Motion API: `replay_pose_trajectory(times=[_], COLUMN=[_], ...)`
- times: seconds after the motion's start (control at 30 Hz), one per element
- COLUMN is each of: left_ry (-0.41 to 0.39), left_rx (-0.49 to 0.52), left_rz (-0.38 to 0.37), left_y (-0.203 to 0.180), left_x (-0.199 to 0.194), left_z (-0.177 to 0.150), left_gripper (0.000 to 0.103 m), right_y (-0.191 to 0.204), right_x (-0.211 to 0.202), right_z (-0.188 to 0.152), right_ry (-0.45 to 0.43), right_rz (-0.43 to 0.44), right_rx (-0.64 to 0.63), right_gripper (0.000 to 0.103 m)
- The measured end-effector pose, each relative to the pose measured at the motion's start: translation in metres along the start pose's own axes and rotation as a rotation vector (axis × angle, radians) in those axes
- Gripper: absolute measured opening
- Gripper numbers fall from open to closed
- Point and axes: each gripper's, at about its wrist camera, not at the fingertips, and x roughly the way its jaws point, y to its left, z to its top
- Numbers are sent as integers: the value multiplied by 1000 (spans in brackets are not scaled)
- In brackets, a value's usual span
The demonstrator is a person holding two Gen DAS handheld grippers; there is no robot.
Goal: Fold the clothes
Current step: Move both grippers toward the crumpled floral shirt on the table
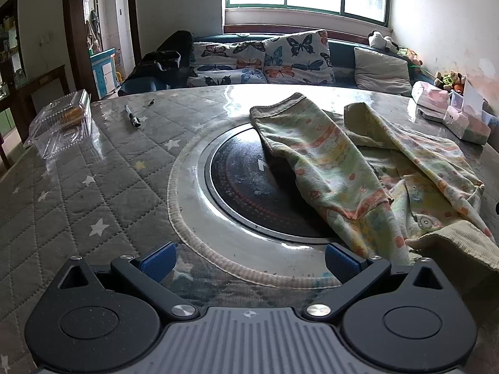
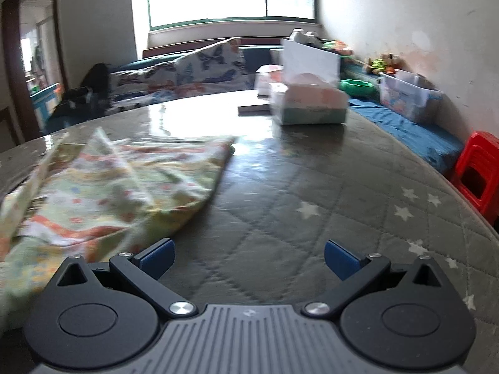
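Note:
A small pale-green patterned garment [image 1: 374,168] lies rumpled on the quilted grey table cover [image 1: 93,187], its two sleeves stretched toward the far side and its ribbed collar nearest me at the right. My left gripper [image 1: 249,260] hovers open over the round black hotplate [image 1: 259,184], with the garment just off its right finger. In the right wrist view the same garment [image 2: 109,187] spreads across the left half. My right gripper [image 2: 249,258] stands open over bare table cover, the cloth's edge beside its left finger. Nothing sits between either pair of blue pads.
A clear plastic food box [image 1: 62,124] and a pen [image 1: 132,117] lie far left. Tissue packs and a white box [image 2: 308,103] stand at the table's far right. A sofa with butterfly cushions [image 1: 265,59] runs behind. A red stool [image 2: 477,168] stands off the right edge.

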Motion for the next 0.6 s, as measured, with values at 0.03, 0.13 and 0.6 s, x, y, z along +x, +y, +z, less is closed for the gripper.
replay_pose_trajectory(times=[0.03,0.13,0.6], left_ry=[0,-2,-25], left_rx=[1,2,30], left_rz=[0,-5,-31], left_y=[0,-2,-15], left_x=[0,-2,-20], left_z=[0,0,-1], left_gripper=[103,103,103], right_y=[-4,-16,38], right_x=[-2,-7,-47], right_z=[0,-1,-11], right_ry=[-2,-7,-15], right_rz=[2,8,143], right_rx=[-1,-4,-141], right_gripper=[103,103,103])
